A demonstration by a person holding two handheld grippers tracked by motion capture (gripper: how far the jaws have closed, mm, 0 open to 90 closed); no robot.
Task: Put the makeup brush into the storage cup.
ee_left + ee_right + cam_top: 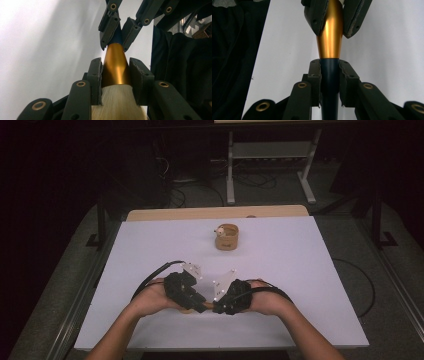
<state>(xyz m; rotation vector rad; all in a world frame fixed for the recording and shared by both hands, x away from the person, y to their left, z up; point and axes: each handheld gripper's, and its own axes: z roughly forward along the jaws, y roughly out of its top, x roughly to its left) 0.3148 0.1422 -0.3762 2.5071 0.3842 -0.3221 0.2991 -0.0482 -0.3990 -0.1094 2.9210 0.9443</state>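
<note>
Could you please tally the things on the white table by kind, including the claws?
Brush (gold ferrule, dark handle, pale bristles): 1
Wooden holder with small pieces in it: 1
Claws, left claw and right claw, both gripping the brush: 2
Total: 4

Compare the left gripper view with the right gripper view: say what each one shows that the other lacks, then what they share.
Left gripper view alone: pale bristles fanning out below the gold collar, which the left gripper clamps. Right gripper view alone: the dark blue handle running down between the right gripper and its pads. Shared: the same brush, gripped at both ends, its gold collar between the two grippers, over the white table.
</note>
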